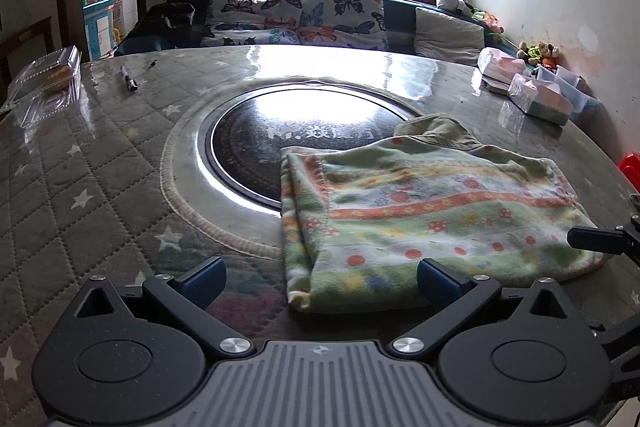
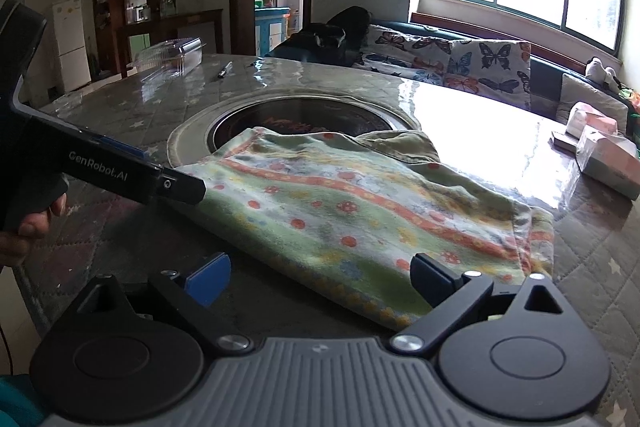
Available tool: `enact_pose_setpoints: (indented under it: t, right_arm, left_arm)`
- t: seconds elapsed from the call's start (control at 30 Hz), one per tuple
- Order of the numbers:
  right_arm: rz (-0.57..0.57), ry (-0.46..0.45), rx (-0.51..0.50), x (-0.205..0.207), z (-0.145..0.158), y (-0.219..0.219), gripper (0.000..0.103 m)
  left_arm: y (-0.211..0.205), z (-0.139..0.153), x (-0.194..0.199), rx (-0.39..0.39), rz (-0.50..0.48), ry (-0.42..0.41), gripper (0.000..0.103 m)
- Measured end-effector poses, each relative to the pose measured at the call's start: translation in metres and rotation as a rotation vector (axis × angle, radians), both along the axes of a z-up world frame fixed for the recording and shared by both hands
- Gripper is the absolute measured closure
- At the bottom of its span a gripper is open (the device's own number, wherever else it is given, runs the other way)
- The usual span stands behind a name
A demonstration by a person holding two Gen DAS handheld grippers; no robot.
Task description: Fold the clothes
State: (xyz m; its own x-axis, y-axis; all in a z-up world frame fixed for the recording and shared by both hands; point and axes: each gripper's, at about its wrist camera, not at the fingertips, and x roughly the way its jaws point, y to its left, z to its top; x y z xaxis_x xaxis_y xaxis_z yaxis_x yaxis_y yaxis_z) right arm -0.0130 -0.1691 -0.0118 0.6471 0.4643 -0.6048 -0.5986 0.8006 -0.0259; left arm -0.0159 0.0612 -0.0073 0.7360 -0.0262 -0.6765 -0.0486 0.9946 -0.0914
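Note:
A folded green garment with orange flower stripes [image 1: 432, 211] lies flat on the quilted table, partly over the round dark hotplate [image 1: 260, 151]. My left gripper [image 1: 320, 281] is open and empty at the garment's near left corner, its right finger over the cloth edge. In the right wrist view the garment [image 2: 360, 215] lies ahead. My right gripper [image 2: 320, 279] is open and empty at its near edge. The left gripper's body [image 2: 112, 171] reaches in from the left beside the cloth.
A clear plastic box [image 1: 48, 83] and a pen [image 1: 129, 79] lie at the far left. Tissue packs and boxes [image 1: 536, 91] stand at the far right. A sofa with butterfly cushions [image 1: 312, 15] is behind the table.

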Motion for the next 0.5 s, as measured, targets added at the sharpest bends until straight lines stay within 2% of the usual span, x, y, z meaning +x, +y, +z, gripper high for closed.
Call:
enact_pose_setpoints:
  t: [0.13, 0.5]
  right_arm:
    - [0.001, 0.004, 0.002, 0.001, 0.000, 0.001, 0.000]
    - [0.051, 0.001, -0.009, 0.002, 0.001, 0.007, 0.000]
  left_arm:
    - [0.004, -0.001, 0.001, -0.007, 0.011, 0.005, 0.000]
    - [0.011, -0.002, 0.001, -0.008, 0.027, 0.019, 0.000]
